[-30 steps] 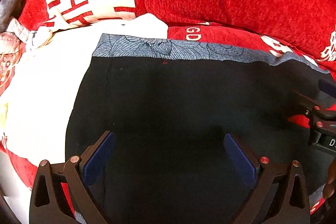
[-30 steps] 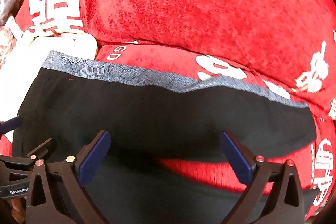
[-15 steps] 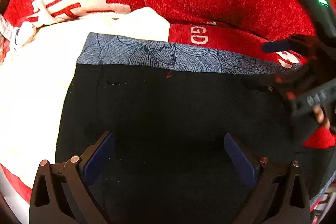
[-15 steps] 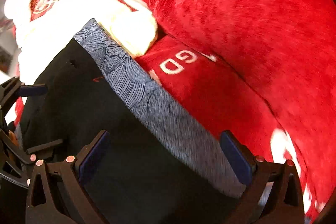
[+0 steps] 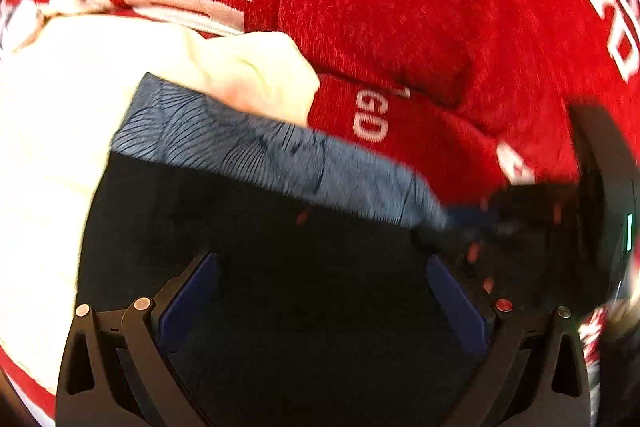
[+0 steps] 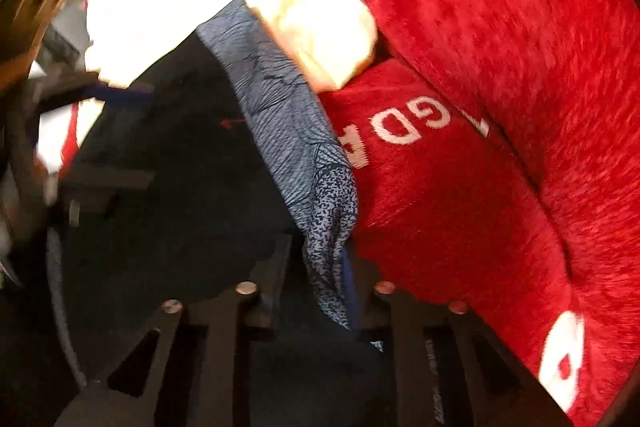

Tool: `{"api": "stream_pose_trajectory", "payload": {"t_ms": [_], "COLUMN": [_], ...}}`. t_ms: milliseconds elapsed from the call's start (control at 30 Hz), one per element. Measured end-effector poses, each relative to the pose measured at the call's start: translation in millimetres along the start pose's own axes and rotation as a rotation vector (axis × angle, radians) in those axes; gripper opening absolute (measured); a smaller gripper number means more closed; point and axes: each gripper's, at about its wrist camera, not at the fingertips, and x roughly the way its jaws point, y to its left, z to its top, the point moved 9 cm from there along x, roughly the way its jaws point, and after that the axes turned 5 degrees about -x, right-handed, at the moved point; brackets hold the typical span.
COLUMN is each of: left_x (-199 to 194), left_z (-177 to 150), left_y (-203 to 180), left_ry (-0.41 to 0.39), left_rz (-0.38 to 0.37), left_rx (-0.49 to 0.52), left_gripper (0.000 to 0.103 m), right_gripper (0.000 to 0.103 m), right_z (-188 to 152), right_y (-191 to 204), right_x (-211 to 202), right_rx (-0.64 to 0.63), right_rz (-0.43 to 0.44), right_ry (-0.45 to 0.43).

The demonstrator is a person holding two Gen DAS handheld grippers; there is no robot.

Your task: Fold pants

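Observation:
Black pants with a blue-grey patterned waistband lie on a red bedcover. My left gripper hangs open just above the black cloth, below the waistband, with nothing pinched between its blue pads. In the right wrist view the waistband runs down into my right gripper. Its jaws are closing, and the waistband's end is bunched between the pads. The same right gripper appears blurred at the waistband's right end in the left wrist view. In the right wrist view the left gripper is a blurred shape at the left.
A thick red plush blanket with white lettering rises behind the pants. A cream-white cloth lies against the waistband's left end, with more white fabric to the left. A red cover marked "GD" lies beside the waistband.
My right gripper rolled, swung in over the waistband's right end and went from wide open to nearly shut on it. The left gripper drifted closer to the waistband, still open.

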Motion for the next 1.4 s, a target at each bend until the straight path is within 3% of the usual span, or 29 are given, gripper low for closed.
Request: {"api": "stream_pose_trajectory", "payload": {"t_ms": [267,333,433,467,500,533,567,600,700,833,1000,1167,1400], "left_x": [19,28,43,44,42,39,31,23,-5,-52,-100,-108,-83], "left_z": [33,34,23,18,13,8,3,0,-17,-49,-99,-154,-214], "left_y": [-9,-11,-18,-18,-15,-14,-15,-14,-12,-16,-18,4,50], "left_ry": [0.045,0.072,0.114,0.105,0.094,0.091,0.072,0.049,0.007,-0.084,-0.157,-0.142,-0.059], "left_rz": [0.012,0.057,0.157,0.189,0.225,0.242,0.213,0.2,0.117,0.026,-0.019,-0.1,-0.176], "left_rx": [-0.184,-0.206,-0.14,-0.119,-0.106,-0.094,-0.102,-0.109,-0.141,-0.141,-0.066,-0.076,-0.157], "left_gripper": [0.103,0.103,0.1,0.091,0.062,0.05,0.045,0.031,0.023,0.023,0.023,0.023,0.023], "right_gripper": [0.015,0.015,0.014,0.014,0.014,0.013,0.013,0.013,0.013,0.013,0.011,0.009,0.009], "right_z": [-12,-16,-18,-20,-23,-21,-22,-6,-6,-9,-36,-63,-97], "right_y": [59,77,97,102,104,99,104,99,103,120,157,206,254], "right_x": [-29,-31,-28,-28,-30,-32,-34,-28,-40,-63,-84,-92,-46], "right_rx": [-0.128,-0.17,-0.209,-0.209,-0.206,-0.205,-0.202,-0.201,-0.19,-0.157,-0.139,-0.148,-0.215], "right_rz": [-0.31,-0.377,-0.45,-0.462,-0.472,-0.486,-0.495,-0.501,-0.525,-0.57,-0.657,-0.738,-0.762], "right_ry": [-0.12,-0.134,-0.137,-0.138,-0.14,-0.143,-0.147,-0.149,-0.17,-0.213,-0.233,-0.22,-0.101]}}
